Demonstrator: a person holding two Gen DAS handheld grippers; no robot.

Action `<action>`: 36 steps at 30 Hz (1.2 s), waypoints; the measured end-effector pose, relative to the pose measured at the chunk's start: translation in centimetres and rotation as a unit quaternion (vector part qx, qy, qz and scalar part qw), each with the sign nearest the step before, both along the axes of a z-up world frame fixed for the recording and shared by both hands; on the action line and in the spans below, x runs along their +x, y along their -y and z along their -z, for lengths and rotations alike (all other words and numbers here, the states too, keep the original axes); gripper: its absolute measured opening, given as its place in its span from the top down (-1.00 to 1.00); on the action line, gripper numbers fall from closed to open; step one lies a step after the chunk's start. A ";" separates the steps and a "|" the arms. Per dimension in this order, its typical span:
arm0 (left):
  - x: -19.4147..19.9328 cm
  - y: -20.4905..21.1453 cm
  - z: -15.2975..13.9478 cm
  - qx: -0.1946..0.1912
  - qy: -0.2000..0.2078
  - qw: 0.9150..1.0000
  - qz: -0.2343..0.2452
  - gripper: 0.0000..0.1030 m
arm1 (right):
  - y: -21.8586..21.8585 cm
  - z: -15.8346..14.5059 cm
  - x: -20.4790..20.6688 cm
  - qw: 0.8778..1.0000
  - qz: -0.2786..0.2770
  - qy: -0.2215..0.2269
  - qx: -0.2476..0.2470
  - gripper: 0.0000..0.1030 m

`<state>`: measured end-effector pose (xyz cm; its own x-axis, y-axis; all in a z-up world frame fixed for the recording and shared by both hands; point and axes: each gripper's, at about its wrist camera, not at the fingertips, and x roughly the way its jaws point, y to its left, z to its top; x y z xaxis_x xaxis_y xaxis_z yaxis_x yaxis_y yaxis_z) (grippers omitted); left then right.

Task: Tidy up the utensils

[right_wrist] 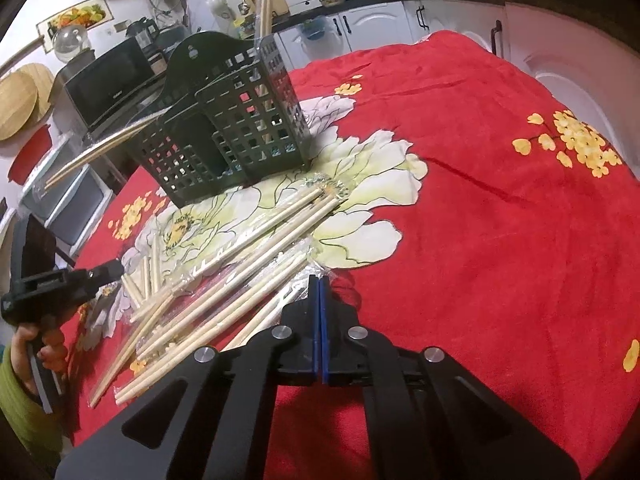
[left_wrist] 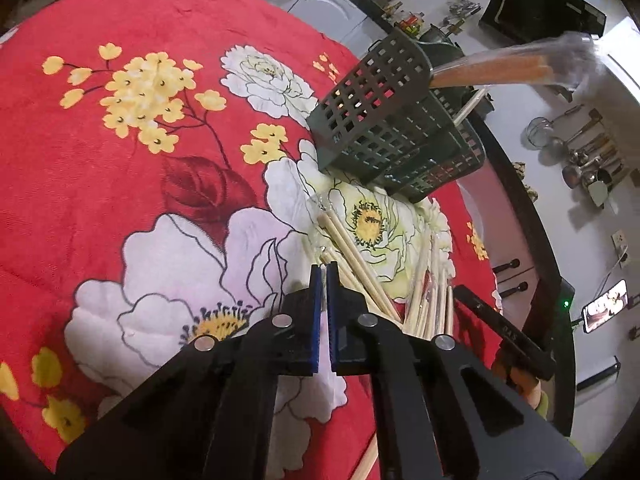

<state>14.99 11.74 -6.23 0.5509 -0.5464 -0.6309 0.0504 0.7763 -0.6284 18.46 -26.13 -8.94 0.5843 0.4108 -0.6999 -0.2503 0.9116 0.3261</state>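
A dark green lattice utensil holder (left_wrist: 384, 120) (right_wrist: 232, 120) stands on the red floral cloth. Wrapped chopstick pairs (left_wrist: 516, 68) (right_wrist: 264, 4) stick out of its compartments. Several wrapped wooden chopsticks (right_wrist: 224, 280) (left_wrist: 360, 264) lie loose on the cloth in front of the holder. My left gripper (left_wrist: 323, 270) is shut and empty, hovering beside the left edge of the loose pile; it also shows at the left edge of the right wrist view (right_wrist: 108, 270). My right gripper (right_wrist: 320, 280) is shut and empty, just right of the pile's near end.
The red floral cloth (right_wrist: 500, 220) covers the table. Behind it runs a kitchen counter with a microwave (right_wrist: 108, 84), pots and white cabinets (right_wrist: 440, 20). Hanging ladles (left_wrist: 588, 156) show in the left wrist view. The person's hand (right_wrist: 36, 348) holds the left gripper.
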 end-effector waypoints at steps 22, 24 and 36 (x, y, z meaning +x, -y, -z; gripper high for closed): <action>-1.7 -1.6 -2.4 0.028 0.050 0.998 -0.025 1.00 | -1.0 0.5 2.3 0.998 -0.017 -0.035 0.053 0.93; -1.9 -1.9 -2.8 0.030 0.055 0.998 -0.029 1.00 | -0.9 0.0 1.9 0.998 -0.018 -0.021 0.050 0.94; -3.3 -2.8 -7.9 0.034 0.121 0.991 -0.038 1.00 | -0.3 -5.6 -0.3 0.996 -0.026 0.065 0.051 0.95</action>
<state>11.65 14.53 1.66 0.7291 -0.4578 -0.5088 0.1332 0.8241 -0.5506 18.12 -25.84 -3.36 0.6433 0.5077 -0.5730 -0.3415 0.8602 0.3787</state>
